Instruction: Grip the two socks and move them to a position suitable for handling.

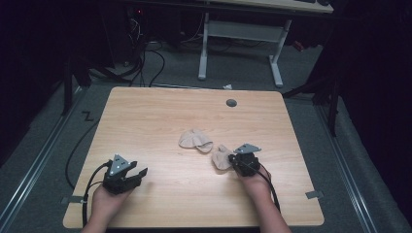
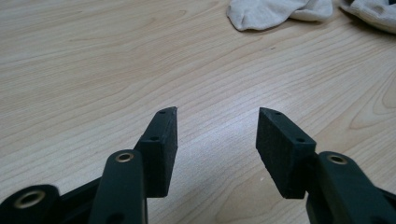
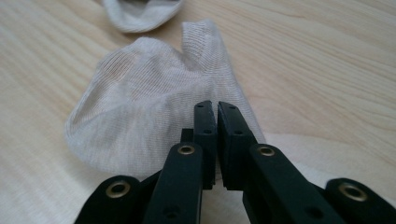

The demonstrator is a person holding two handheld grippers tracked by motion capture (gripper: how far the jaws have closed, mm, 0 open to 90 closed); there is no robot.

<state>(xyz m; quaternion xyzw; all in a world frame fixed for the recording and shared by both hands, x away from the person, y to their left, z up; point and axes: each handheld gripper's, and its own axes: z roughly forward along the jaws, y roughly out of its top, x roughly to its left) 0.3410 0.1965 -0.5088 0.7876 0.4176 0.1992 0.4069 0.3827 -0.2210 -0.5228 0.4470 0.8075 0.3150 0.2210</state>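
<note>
Right gripper (image 3: 217, 109) jaws nearly closed, pinching near sock (image 3: 149, 88) edge; second sock (image 1: 195, 139) at its 10 o'clock; left gripper (image 2: 217, 133) wide, nothing held, over table (image 1: 160, 111)

In the right gripper view, the fingers (image 3: 216, 140) hide the near sock's (image 3: 140, 116) edge, so a pinch cannot be told; the far sock (image 3: 140, 14) is cropped at top.
</note>
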